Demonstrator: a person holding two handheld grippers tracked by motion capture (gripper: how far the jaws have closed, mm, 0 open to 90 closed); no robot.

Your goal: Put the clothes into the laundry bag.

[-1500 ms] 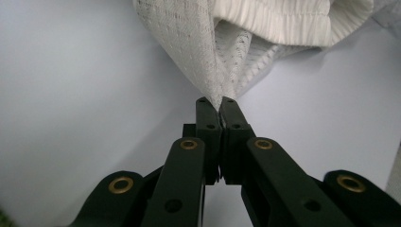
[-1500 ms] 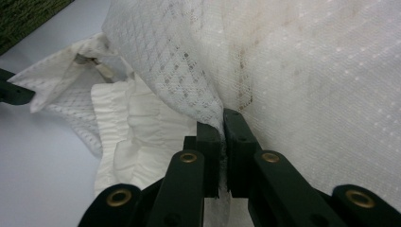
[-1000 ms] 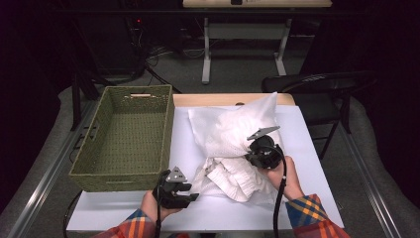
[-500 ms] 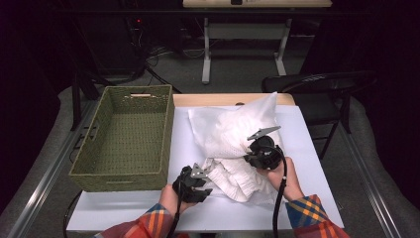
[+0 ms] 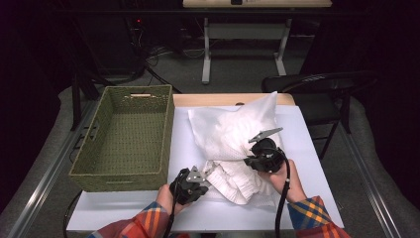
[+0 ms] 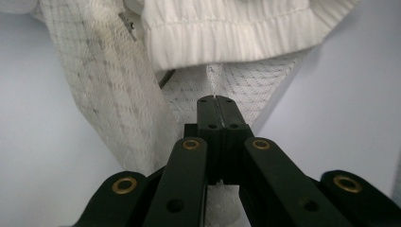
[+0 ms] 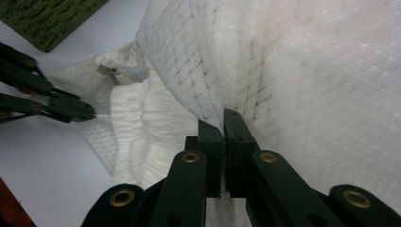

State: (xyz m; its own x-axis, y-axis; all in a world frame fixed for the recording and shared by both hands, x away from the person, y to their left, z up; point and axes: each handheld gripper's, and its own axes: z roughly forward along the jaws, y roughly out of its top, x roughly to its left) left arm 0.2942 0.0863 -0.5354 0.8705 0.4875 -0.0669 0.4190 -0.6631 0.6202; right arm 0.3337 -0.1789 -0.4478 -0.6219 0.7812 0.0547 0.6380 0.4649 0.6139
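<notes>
Pinching thin white mesh pillowcase fabric (image 6: 142,118), left gripper (image 6: 215,100) has jaws fully closed on the cover's open edge; right gripper (image 7: 222,124) jaws are likewise clamped on a fold of it, with the white ruffled pillow (image 5: 237,173) partly out between them. Risk: mesh slips or tears at the pinch if pulled unevenly. No readable labels; green woven basket (image 5: 124,139) sits beyond left gripper.
</notes>
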